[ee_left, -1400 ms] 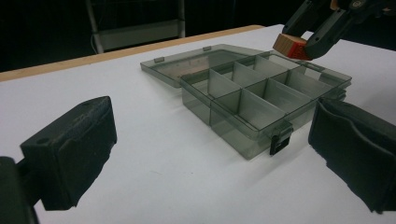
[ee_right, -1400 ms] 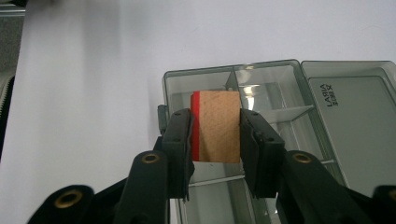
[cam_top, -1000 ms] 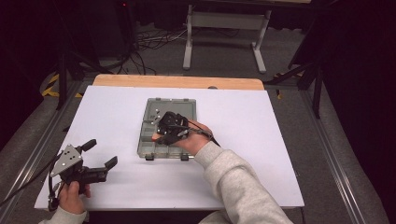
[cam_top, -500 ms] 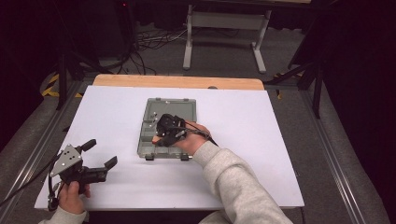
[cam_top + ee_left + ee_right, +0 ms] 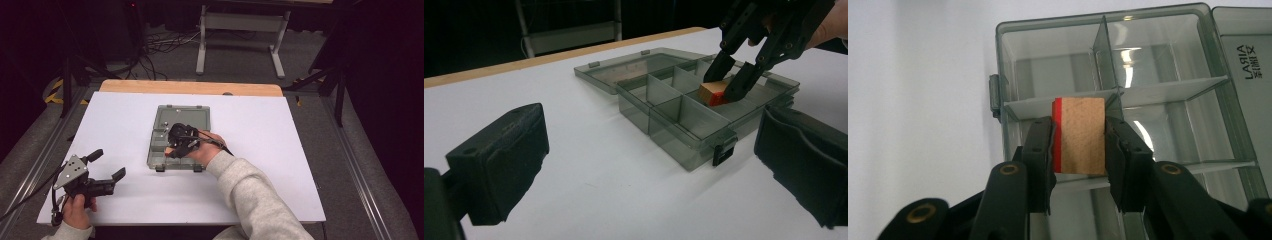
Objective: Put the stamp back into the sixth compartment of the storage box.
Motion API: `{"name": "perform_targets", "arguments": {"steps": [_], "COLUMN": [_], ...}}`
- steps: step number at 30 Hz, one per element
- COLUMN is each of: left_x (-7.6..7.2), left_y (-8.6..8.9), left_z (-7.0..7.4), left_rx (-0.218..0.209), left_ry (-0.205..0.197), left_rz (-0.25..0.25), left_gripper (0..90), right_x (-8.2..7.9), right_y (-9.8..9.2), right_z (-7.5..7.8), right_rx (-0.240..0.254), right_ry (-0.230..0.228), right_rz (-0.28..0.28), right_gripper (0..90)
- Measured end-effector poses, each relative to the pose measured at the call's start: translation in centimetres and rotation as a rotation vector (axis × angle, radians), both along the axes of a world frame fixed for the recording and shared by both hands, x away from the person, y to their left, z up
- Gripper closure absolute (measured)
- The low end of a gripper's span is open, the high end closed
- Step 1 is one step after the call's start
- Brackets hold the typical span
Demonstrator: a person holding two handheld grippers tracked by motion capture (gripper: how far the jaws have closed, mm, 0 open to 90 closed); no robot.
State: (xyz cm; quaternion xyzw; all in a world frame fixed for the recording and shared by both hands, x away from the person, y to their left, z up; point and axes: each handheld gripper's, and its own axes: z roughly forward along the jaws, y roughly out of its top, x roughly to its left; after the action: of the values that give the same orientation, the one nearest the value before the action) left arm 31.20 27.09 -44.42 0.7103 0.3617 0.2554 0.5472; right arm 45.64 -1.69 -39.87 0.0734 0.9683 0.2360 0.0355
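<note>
1. The right tongs [image 5: 1079,145] are clamped on a wooden block [image 5: 1079,135] with one red face, a jaw pressing each side, so it can probably be set down squarely.
2. The block hangs low over a compartment of the open organizer box [image 5: 161,122], likely its destination.
3. The box lies mid-tabletop [image 5: 280,130], its lid [image 5: 634,65] folded flat, leaving the compartments reachable from above.
4. The left tongs [image 5: 107,167] rest wide open and empty near the tabletop's front left, well apart from the box, out of the way.
</note>
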Motion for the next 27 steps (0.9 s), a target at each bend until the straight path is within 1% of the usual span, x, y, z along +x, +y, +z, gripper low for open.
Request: {"name": "perform_targets", "arguments": {"steps": [4,6,11,12,20,27], "left_x": [0.0,0.0,0.0,0.0,0.0,0.0], "left_y": [0.0,0.0,0.0,0.1,0.0,0.0], "left_z": [0.0,0.0,0.0,0.0,0.0,0.0], "left_rx": [0.000,0.000,0.000,0.006,0.003,0.003], "left_ry": [0.000,0.000,0.000,-0.001,0.000,0.000], "left_rz": [0.000,0.000,0.000,-0.003,-0.001,-0.001], "left_gripper": [1.9,1.9,1.9,1.9,1.9,1.9], "right_x": [0.1,0.2,0.3,0.3,0.4,0.4], "right_y": [0.0,0.0,0.0,0.0,0.2,0.2], "right_z": [-0.2,-0.3,-0.6,-0.6,-1.1,-1.2], "right_rx": [-0.006,-0.011,-0.022,-0.023,-0.045,-0.046], "right_ry": [0.003,0.016,0.028,0.030,0.052,0.057], "right_rz": [0.006,0.003,0.005,0.006,0.015,0.023], "right_gripper": [65.7,65.7,65.7,65.7,65.6,65.6]}}
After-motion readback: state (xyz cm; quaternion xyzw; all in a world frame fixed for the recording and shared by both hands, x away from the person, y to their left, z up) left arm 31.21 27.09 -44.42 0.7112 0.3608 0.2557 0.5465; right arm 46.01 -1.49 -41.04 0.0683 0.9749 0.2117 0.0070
